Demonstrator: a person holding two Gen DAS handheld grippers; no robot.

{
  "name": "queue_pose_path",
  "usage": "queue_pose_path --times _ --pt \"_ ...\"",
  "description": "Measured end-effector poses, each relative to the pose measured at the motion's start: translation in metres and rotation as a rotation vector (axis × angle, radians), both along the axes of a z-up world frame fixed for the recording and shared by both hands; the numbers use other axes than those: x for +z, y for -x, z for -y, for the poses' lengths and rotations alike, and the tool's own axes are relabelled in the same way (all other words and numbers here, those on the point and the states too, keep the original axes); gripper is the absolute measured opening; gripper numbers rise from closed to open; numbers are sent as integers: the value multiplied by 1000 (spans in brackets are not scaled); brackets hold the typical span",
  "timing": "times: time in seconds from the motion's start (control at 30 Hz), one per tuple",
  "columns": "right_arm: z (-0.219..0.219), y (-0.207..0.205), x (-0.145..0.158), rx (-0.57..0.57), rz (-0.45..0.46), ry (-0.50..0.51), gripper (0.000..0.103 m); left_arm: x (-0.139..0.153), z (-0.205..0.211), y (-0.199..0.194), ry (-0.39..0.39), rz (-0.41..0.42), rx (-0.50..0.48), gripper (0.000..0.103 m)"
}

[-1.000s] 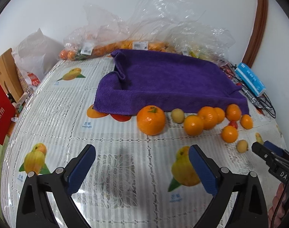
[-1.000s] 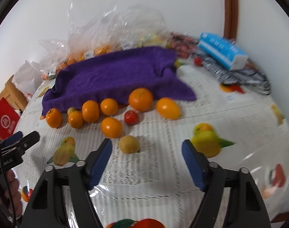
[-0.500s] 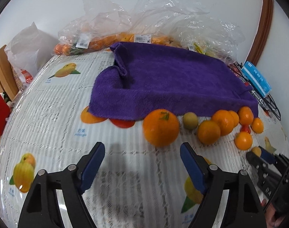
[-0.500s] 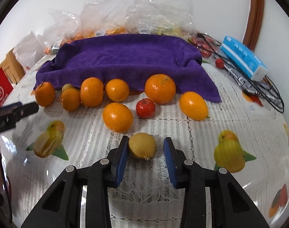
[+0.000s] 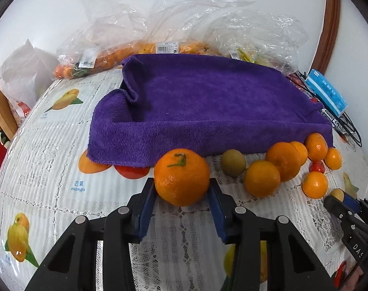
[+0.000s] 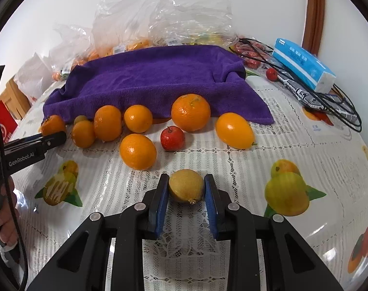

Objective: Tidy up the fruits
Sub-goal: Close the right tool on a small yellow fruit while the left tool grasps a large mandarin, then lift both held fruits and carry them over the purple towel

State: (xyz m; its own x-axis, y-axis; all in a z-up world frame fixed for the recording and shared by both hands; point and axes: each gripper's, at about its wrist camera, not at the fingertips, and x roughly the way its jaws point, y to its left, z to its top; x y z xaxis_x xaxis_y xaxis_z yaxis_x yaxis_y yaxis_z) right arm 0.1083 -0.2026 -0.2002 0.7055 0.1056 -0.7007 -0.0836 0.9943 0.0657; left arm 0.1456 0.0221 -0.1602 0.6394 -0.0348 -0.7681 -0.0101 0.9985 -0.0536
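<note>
The left gripper (image 5: 181, 201) is black plastic with two flat blue pads (image 5: 145, 208) and round silver screws. The right gripper (image 6: 186, 194) looks the same. White letters say "GenRobot.AI" on one side. A thin black cable (image 6: 4, 160) hangs down.

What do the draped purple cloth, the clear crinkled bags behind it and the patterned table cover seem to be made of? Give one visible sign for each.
Draped purple cloth: probably microfibre terry, matt; fuzzy ribbed pile, soft folds.
Clear crinkled bags: thin plastic film, glossy; see-through, sharp creases, glints.
Patterned table cover: likely clear vinyl over lace-patterned, fruit-printed sheet; shiny highlights. The layering is uncertain.
</note>
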Motion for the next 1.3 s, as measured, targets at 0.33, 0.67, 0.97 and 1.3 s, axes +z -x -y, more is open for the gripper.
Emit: queue_pose_path --times 0.33,0.67,0.97,1.3 --pt "9 3 4 -20 2 -39 29 10 -5 7 25 29 -3 40" --pt "16 8 29 -46 61 -47 29 19 -7 12 37 38 -13 39" --pt "9 13 28 -29 57 -25 29 2 -6 4 48 0 4 44" --pt "10 11 36 -27 84 -18 29 19 -12 11 78 41 -9 41"
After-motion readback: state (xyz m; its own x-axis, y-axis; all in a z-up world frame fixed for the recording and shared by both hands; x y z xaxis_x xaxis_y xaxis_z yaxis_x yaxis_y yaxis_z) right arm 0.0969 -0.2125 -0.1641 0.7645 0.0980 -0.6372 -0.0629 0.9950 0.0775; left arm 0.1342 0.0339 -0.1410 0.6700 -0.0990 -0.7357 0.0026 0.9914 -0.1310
